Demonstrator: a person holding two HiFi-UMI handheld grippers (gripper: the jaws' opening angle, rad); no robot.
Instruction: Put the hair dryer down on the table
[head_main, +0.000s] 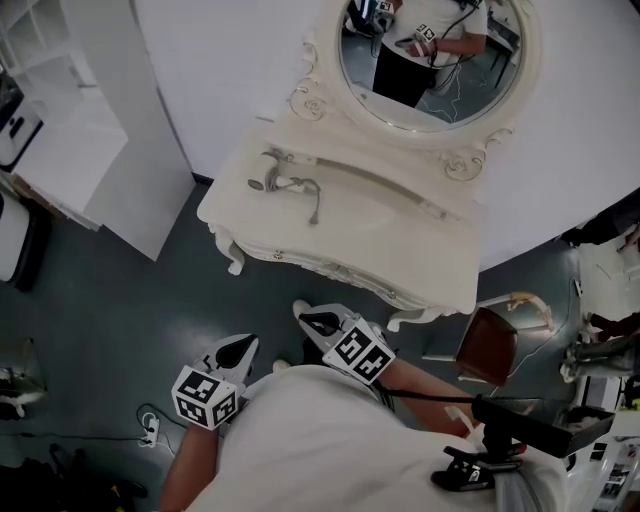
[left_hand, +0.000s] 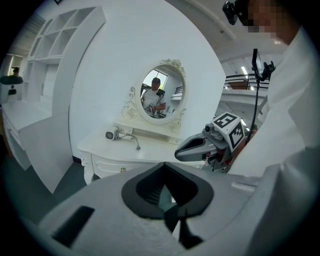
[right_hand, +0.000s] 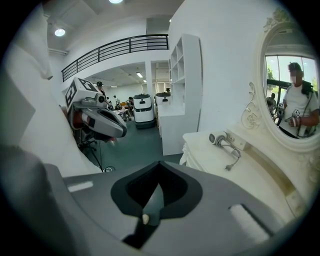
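The white hair dryer (head_main: 265, 172) lies on its side at the left end of the cream dressing table (head_main: 380, 230), its cord trailing right to a plug. No gripper touches it. My left gripper (head_main: 235, 352) and right gripper (head_main: 305, 318) hang close to my body, well short of the table's front edge, both shut and empty. From the left gripper view the dryer (left_hand: 111, 134) is far off on the table (left_hand: 150, 150), and the right gripper (left_hand: 197, 147) shows with jaws together. The right gripper view has the dryer (right_hand: 218, 138) off to the right and the left gripper (right_hand: 102, 122) at left.
An oval mirror (head_main: 430, 60) stands at the back of the table and reflects a person. A brown-seated chair (head_main: 488, 345) sits at the table's right front corner. White shelving (head_main: 90, 130) stands to the left. A power strip (head_main: 150, 430) lies on the dark floor.
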